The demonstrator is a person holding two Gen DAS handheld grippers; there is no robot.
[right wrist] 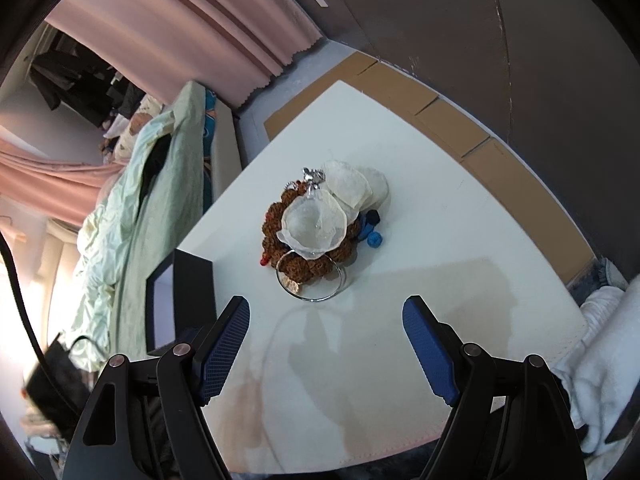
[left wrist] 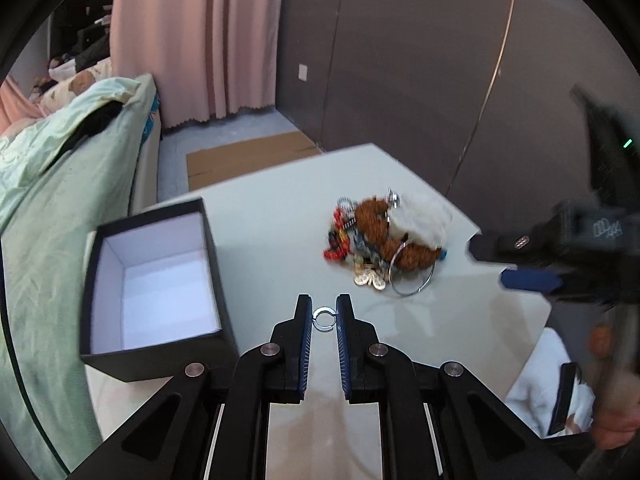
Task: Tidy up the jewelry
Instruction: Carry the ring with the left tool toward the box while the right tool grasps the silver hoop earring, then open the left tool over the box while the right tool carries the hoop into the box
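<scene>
My left gripper is shut on a small silver ring, held between its blue pads above the white table. An open black box with a white inside stands just left of it. A pile of jewelry lies on the table ahead to the right: brown beaded bracelets, gold coins, red and blue beads, a silver bangle and white fabric. In the right wrist view my right gripper is open and empty above the table, near the pile and the bangle. The box stands at its left.
A bed with a pale green cover runs along the table's left side. Pink curtains and a dark wall stand behind. Flat cardboard lies on the floor past the table. My right gripper enters the left wrist view at the right.
</scene>
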